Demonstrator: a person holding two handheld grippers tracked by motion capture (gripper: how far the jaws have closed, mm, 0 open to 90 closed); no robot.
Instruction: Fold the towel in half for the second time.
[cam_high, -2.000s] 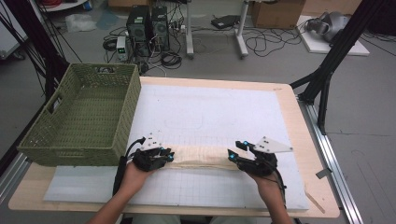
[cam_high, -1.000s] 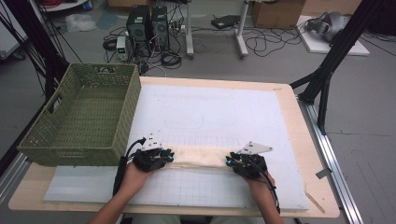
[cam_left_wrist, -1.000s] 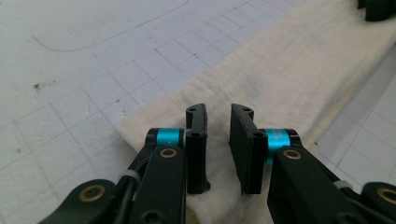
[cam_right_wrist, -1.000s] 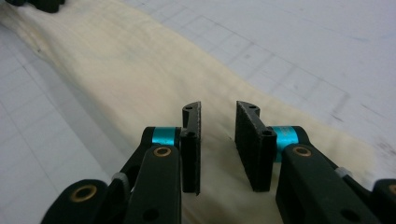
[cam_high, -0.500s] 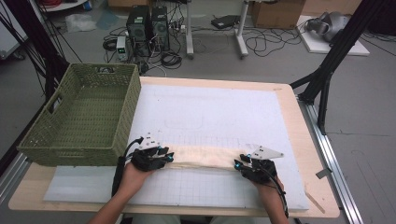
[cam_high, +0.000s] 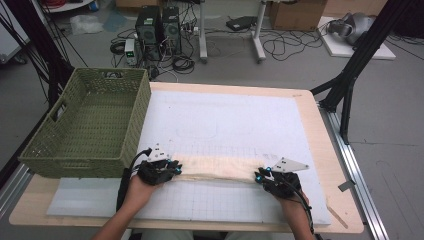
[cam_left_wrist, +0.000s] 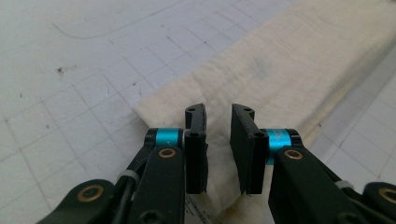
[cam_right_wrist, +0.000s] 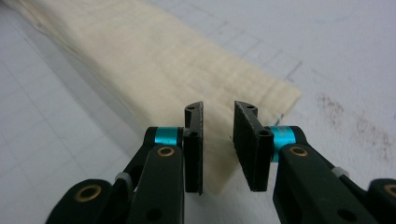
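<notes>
Folded cream cloth strip (cam_high: 217, 167) lies left-to-right along the near part of the white gridded mat (cam_high: 225, 120). Left gripper (cam_high: 172, 169) meets its left end, right gripper (cam_high: 260, 176) its right end; both jaw pairs, just closing, stand narrowly apart over cloth, not pinching.

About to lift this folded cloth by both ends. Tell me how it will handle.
The cloth probably sags in the middle: it looks thin and soft, lying flat in a long strip. It is likely light. Its folded layers may slip apart, since each claw, left and right, straddles just one end.
</notes>
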